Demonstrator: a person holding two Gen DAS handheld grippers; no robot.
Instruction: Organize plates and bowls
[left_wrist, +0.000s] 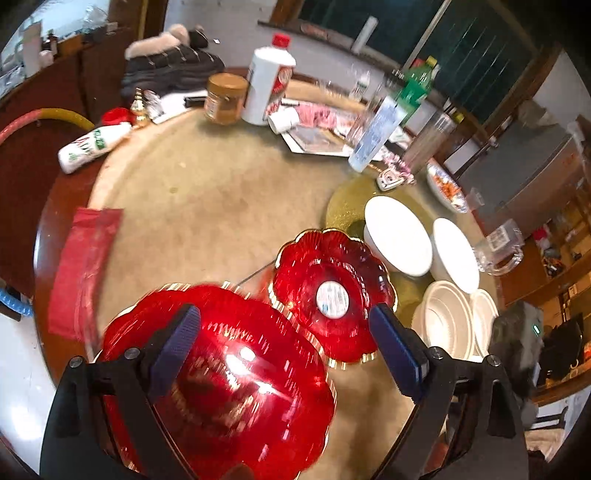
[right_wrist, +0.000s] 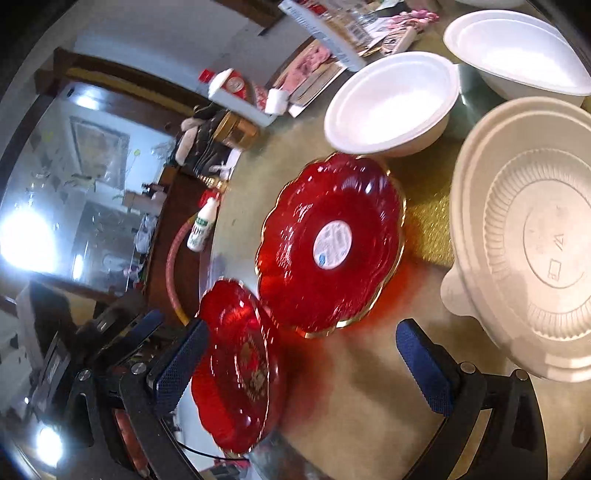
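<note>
Left wrist view: my left gripper (left_wrist: 284, 347) is spread wide, released, over a blurred red scalloped plate (left_wrist: 229, 376) near the table's (left_wrist: 207, 199) edge. Beyond it sits a second red plate with a sticker (left_wrist: 332, 295), then white bowls (left_wrist: 397, 236). Right gripper (right_wrist: 299, 365) gapes too, grasping nothing, ribbed disposable bowl (right_wrist: 532, 236) alongside.

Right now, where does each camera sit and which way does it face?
Left wrist: above the open left tongs, facing across the table; the near red plate lies under them.
Right wrist: above the open right tongs, tilted, facing the labelled red plate.
Shared: both red plates and the white bowls.
</note>
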